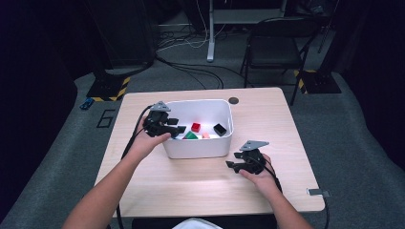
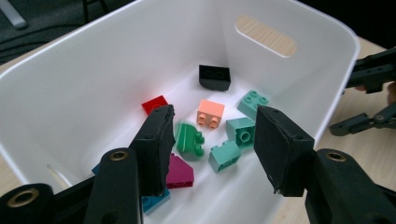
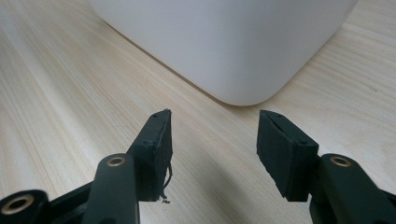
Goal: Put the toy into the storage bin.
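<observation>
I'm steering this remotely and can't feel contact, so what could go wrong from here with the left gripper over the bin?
The left gripper hangs open above a tight cluster of bricks: closing on the green brick could also catch the teal brick beside it. Its jaws sit low inside the white bin, so a sideways pull might knock the wall and shift the bin. The right gripper is open on the table, not bracing it.
</observation>
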Demonstrator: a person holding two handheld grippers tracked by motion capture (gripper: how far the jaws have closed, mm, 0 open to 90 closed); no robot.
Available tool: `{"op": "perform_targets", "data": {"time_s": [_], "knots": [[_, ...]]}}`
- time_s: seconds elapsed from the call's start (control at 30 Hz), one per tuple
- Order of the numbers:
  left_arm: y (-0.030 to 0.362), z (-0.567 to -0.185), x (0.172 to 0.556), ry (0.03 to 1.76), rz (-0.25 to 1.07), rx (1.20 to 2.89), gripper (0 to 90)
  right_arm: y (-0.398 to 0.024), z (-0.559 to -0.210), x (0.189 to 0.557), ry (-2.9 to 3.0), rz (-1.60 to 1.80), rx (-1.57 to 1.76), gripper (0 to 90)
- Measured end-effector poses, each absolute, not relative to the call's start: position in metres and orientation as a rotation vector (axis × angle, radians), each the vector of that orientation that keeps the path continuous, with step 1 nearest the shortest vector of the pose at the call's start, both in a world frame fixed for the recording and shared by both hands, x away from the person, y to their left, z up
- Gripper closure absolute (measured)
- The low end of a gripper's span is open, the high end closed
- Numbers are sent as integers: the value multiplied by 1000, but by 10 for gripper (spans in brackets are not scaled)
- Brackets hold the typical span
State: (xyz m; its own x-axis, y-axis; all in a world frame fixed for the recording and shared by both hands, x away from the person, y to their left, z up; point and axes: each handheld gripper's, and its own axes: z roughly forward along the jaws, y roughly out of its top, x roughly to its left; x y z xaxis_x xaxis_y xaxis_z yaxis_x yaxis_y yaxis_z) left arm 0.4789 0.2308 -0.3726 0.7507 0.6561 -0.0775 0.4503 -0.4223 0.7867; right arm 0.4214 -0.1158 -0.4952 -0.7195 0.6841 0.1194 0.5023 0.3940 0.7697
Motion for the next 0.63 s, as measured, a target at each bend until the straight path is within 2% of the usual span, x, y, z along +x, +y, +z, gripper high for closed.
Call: {"op": "perform_targets", "data": {"time_s": [0.4,0.63], "knots": [[289,-362,427,822,393,1964,428,-114,-495,422,2432,1224,1049,451],[319,-386,414,884,421,1941,386,-116,-496,423,2427,1223,1066,448]]}}
